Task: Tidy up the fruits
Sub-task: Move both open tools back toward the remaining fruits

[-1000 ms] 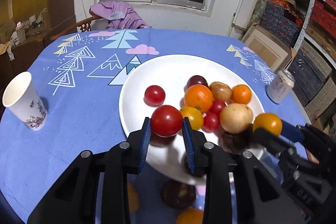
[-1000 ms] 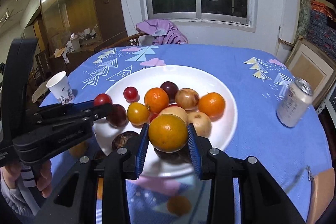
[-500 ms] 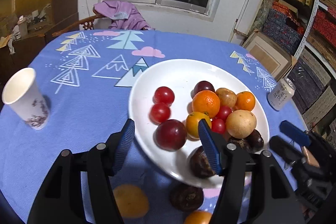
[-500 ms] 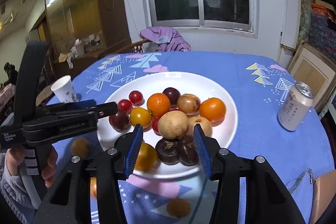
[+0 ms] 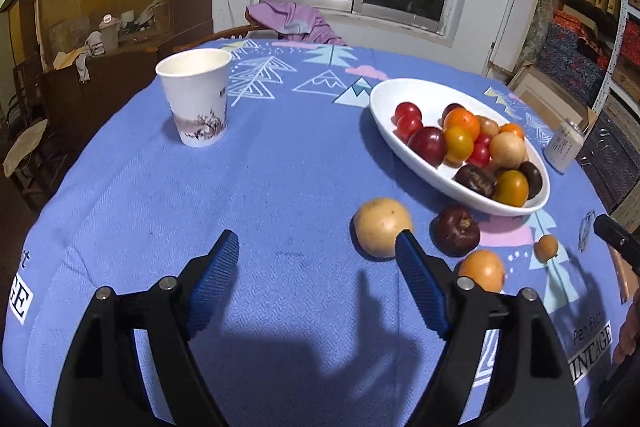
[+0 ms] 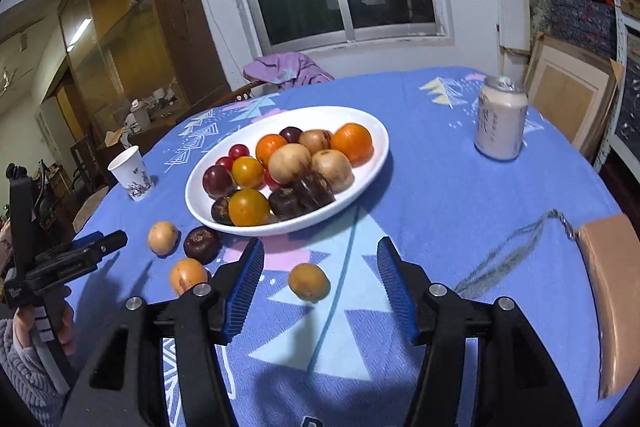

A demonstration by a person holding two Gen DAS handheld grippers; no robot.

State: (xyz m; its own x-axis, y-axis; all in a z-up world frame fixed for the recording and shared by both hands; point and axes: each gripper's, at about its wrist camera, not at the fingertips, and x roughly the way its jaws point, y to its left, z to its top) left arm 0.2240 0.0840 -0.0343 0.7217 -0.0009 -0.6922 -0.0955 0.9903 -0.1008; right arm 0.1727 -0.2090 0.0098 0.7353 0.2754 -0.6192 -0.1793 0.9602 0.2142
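Note:
A white oval plate (image 5: 384,99) (image 6: 376,131) holds several fruits: oranges, red tomatoes, plums and brown ones. On the blue cloth in front of it lie a pale round fruit (image 5: 380,225) (image 6: 162,237), a dark purple fruit (image 5: 456,230) (image 6: 201,244), an orange fruit (image 5: 482,270) (image 6: 187,275) and a small yellow-brown fruit (image 5: 546,247) (image 6: 309,281). My left gripper (image 5: 316,263) is open and empty, left of the pale fruit. My right gripper (image 6: 320,267) is open and empty, with the small fruit between its fingers' line.
A paper cup (image 5: 196,97) (image 6: 132,173) stands at the left of the round table. A drink can (image 6: 500,117) (image 5: 564,147) stands right of the plate. A tan purse with a chain (image 6: 608,287) lies at the right edge. A chair with purple cloth (image 5: 292,19) is behind.
Both grippers let go of their fruits into the plate, opened wide and pulled back from it. They now hover low over the cloth near the loose fruits.

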